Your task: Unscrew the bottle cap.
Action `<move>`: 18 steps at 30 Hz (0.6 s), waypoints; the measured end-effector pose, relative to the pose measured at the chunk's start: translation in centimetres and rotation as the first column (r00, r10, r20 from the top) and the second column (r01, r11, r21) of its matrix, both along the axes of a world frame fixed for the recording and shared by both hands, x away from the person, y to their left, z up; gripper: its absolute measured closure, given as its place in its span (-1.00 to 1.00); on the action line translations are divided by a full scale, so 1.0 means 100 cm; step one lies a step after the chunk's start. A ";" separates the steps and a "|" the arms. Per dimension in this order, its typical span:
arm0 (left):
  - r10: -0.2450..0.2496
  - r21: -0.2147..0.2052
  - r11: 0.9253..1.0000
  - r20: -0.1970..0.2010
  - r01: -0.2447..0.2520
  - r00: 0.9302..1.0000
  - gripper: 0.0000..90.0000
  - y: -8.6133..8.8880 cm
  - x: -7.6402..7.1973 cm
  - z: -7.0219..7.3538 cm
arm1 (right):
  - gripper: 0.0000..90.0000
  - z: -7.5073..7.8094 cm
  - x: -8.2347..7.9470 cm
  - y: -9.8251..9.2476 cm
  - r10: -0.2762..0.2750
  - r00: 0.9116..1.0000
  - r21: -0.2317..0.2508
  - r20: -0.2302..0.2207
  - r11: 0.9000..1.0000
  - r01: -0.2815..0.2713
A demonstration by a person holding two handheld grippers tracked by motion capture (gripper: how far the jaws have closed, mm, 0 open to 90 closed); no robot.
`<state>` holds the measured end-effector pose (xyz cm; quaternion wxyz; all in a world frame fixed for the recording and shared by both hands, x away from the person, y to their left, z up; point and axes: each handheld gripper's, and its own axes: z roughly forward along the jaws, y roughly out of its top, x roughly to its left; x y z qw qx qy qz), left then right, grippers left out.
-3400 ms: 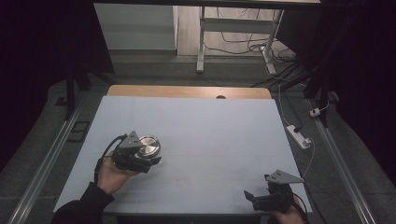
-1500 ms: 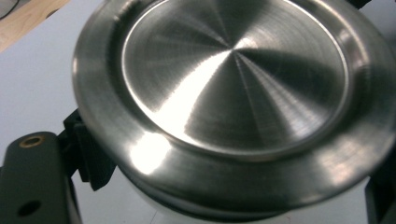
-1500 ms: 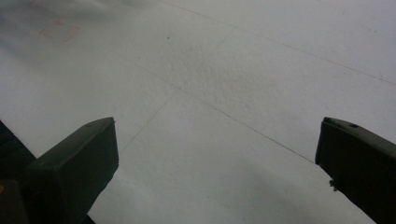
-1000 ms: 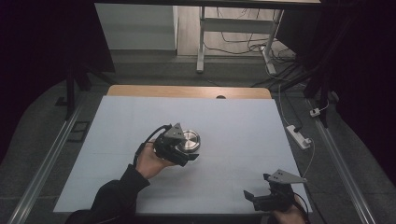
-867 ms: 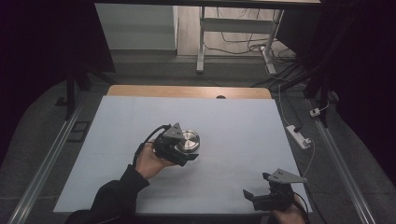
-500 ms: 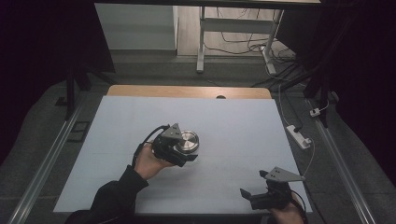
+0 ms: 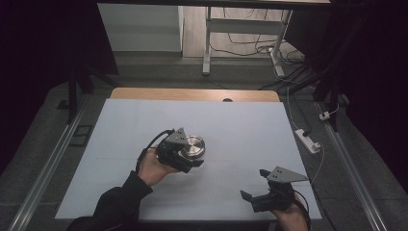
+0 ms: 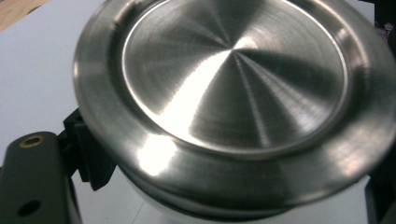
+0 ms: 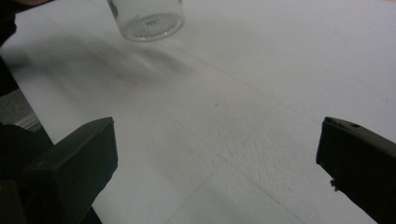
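Observation:
A clear glass jar (image 9: 145, 18) with a brushed steel lid (image 7: 191, 147) is at the middle of the white table sheet (image 7: 250, 130). My left gripper (image 7: 188, 158) is shut on the jar just under the lid (image 8: 233, 88), with one black finger (image 8: 88, 161) pressed against the jar's side. Whether the jar's base touches the sheet I cannot tell. My right gripper (image 7: 255, 185) hovers near the front right of the table, open, with nothing between its fingers. In the right gripper view its jaws stand wide apart (image 9: 217, 158) and point toward the jar.
A wooden strip (image 7: 192, 94) borders the sheet's far edge. A white power strip (image 7: 308, 140) and cables lie on the floor off the right side, and metal rails (image 7: 48, 163) run along both sides. A table leg frame (image 7: 208, 43) stands beyond.
Since the earliest frame the left gripper carried the jar from the front left to the middle, where it has stayed for the last second. The right gripper has risen a little and shifted slightly left.

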<state>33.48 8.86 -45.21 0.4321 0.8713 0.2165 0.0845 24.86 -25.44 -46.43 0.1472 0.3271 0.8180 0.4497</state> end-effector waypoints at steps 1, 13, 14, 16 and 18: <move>0.000 -0.001 1.000 0.000 0.000 1.000 -0.65 0.000 0.000 0.000 | -1.00 0.001 0.001 0.002 0.005 1.000 -0.001 0.004 1.000 -0.005; 0.000 -0.001 1.000 -0.001 0.000 1.000 -0.65 0.002 -0.001 0.000 | -1.00 0.014 0.019 0.031 0.076 0.996 0.021 0.045 0.997 -0.077; 0.000 -0.001 1.000 -0.001 0.000 1.000 -0.65 0.002 -0.001 -0.001 | -1.00 0.015 0.020 0.033 0.080 0.996 0.021 0.044 0.997 -0.081; -0.002 0.001 1.000 0.000 0.002 1.000 -0.65 0.002 -0.001 -0.001 | -1.00 0.016 0.024 0.037 0.091 0.995 0.025 0.040 0.995 -0.092; -0.006 0.003 1.000 0.000 0.006 1.000 -0.65 0.002 -0.002 -0.001 | -1.00 0.018 0.027 0.041 0.098 0.994 0.029 0.041 0.995 -0.099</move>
